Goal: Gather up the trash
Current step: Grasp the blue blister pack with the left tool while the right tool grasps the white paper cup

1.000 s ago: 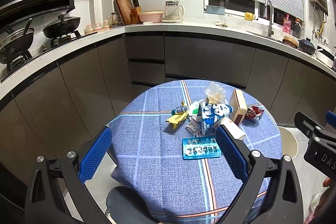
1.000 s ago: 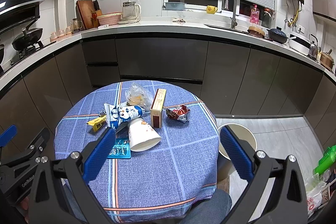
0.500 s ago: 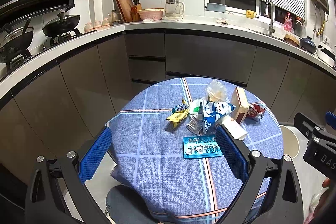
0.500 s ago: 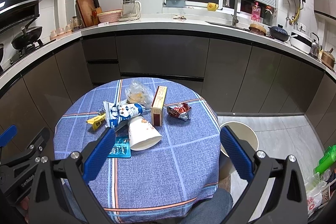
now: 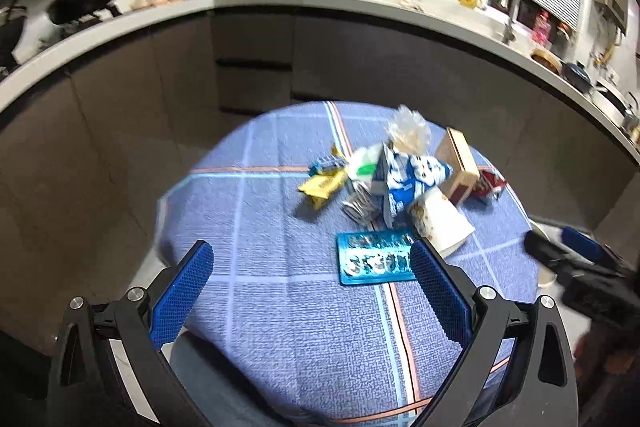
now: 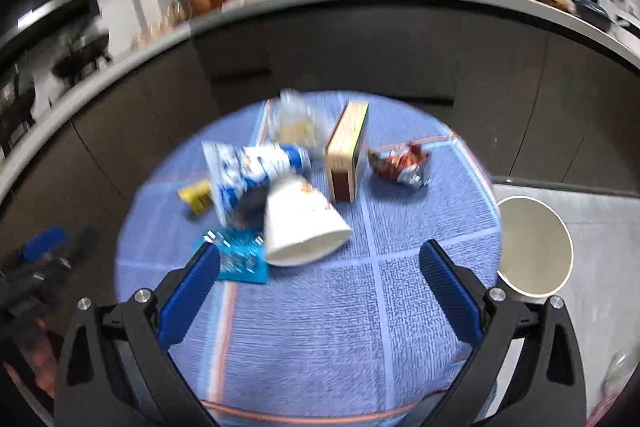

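Left gripper [image 5: 308, 267]: jaws spread wide, nothing between the pads, held above the near half of the round table [image 5: 256, 195]. Right gripper [image 6: 320, 263]: jaws likewise spread and empty, above the same table's near edge.

Trash sits in a cluster past table centre. In the left view: blue blister pack [image 5: 374, 263] flat on the cloth, just off the inner face of the right finger at 3 o'clock of the gripper's midpoint. Paper cup [image 5: 440, 225] on its side at 1 o'clock, touching the pack's far corner. Blue-white bag [image 5: 404, 183] behind the cup; yellow wrapper [image 5: 322, 187] at 12 o'clock, apart from the pack. Clear bag [image 5: 408, 129] at the far end of the pile. Brown box [image 5: 458, 165] stands right of the blue-white bag; red wrapper [image 5: 488, 185] just beyond it, at the table's 3 o'clock edge.

Right view: cup mouth faces the gripper at 12 o'clock. Bin [image 6: 534, 247] on the floor at 3 o'clock, beside the table rim, open. Both views are motion-blurred.
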